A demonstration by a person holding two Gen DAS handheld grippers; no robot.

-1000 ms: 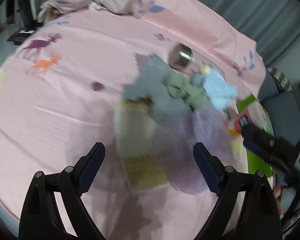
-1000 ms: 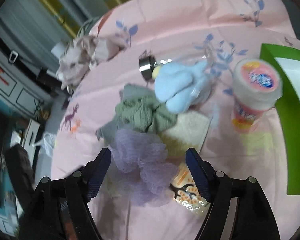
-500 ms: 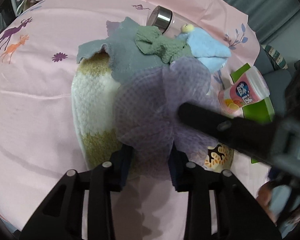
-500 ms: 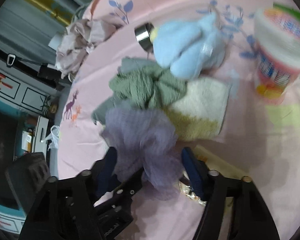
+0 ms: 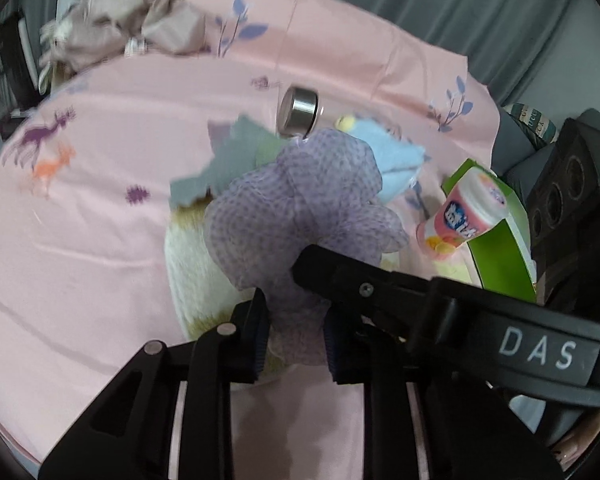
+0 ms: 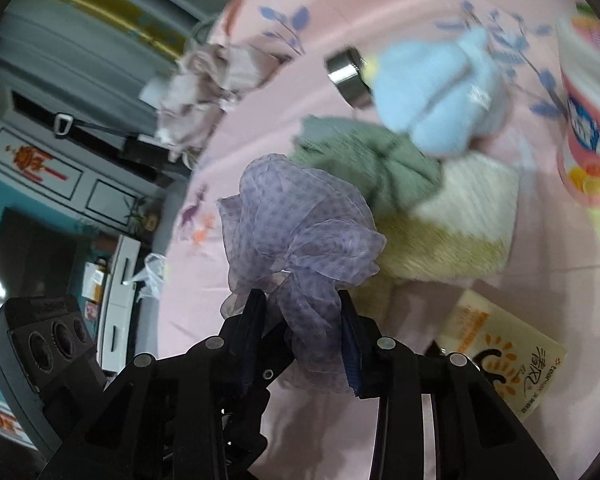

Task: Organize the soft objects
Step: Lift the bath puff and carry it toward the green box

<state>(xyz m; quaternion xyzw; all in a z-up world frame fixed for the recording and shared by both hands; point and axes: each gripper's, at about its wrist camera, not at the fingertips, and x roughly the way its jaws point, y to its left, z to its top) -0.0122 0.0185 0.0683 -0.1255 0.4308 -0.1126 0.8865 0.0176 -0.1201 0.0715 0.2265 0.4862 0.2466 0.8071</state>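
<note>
Right wrist view: right tongs [image 6: 302, 330] and left tongs [image 5: 296, 330] both clamped on lilac mesh pouf [image 6: 300, 236] — risks tearing if pulled apart.

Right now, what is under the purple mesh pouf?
Both hand-held grippers, left and right, pinch the purple mesh pouf. Below it lie the cream-and-yellow towel and pink sheet; whatever it covers is hidden.
</note>
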